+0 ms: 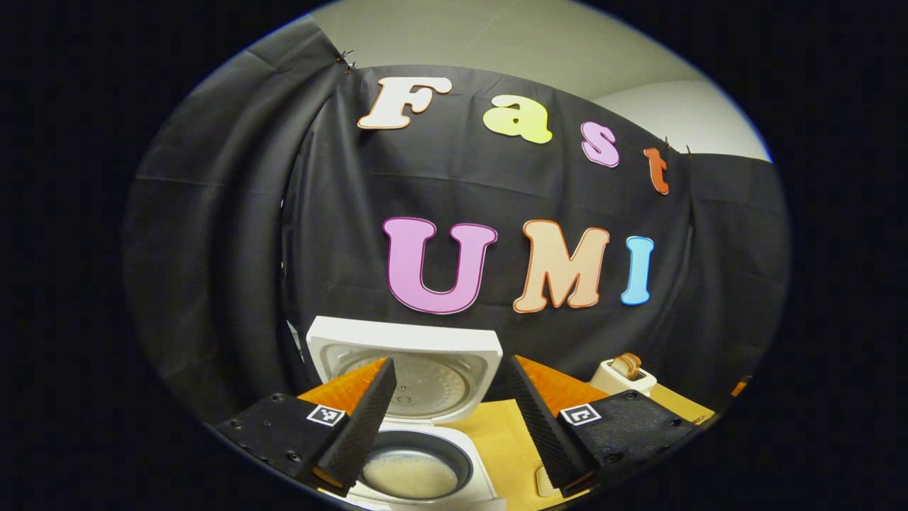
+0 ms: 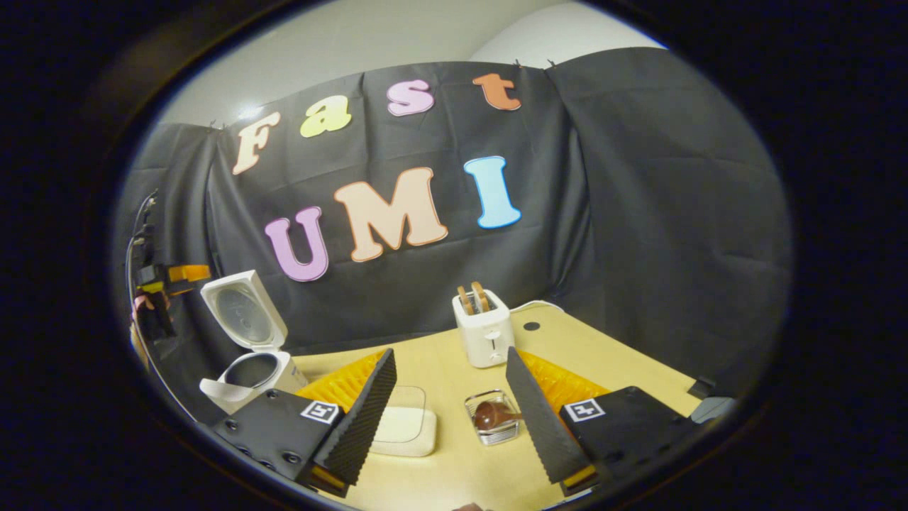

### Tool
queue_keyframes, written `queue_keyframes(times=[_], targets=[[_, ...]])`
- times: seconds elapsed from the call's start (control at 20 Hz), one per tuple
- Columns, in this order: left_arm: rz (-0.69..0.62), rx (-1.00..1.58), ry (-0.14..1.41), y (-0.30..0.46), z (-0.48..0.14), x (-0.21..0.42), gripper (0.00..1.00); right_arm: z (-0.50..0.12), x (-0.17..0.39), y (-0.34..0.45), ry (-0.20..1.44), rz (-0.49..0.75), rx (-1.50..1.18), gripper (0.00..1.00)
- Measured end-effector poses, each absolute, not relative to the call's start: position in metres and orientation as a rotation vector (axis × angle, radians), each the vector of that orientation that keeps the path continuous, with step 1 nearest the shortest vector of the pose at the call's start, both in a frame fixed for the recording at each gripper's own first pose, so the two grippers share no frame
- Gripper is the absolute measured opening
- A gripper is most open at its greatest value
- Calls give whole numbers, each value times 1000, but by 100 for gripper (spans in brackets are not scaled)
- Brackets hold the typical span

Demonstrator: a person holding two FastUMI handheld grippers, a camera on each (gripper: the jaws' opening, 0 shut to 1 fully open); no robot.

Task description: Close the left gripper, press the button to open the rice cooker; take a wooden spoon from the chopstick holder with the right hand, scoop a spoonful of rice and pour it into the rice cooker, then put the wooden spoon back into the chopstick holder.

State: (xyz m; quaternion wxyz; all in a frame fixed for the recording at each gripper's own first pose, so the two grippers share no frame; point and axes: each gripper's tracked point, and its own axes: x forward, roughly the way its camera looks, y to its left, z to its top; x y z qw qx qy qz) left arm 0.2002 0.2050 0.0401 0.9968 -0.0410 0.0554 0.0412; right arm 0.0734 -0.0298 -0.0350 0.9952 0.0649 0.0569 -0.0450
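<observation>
Table: pale wood top (image 2: 454, 369), black cloth behind.
Cooker: lid up, white rice in the pot (image 1: 415, 465); at far left in the right gripper view (image 2: 248, 369).
Spoon: brown bowl in a clear holder (image 2: 494, 417), near the toaster (image 2: 484, 330).
Left gripper (image 1: 448, 419): fingers wide apart, empty, above the cooker.
Right gripper (image 2: 448, 419): fingers wide apart, empty, above the table.

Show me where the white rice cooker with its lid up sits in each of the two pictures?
Left gripper view: the white rice cooker sits bottom centre, between this tool's fingers, lid raised, pale contents in the pot.
Right gripper view: it stands far left on the wooden table, lid raised.
Shared landmark: the white toaster with bread slices, to the cooker's right in both.
</observation>
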Motion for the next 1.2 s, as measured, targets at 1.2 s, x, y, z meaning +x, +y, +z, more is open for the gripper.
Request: queue_keyframes(times=[1.2], targets=[[198, 25, 278, 281, 2, 318, 94, -80, 44, 0, 224, -128, 120, 99]])
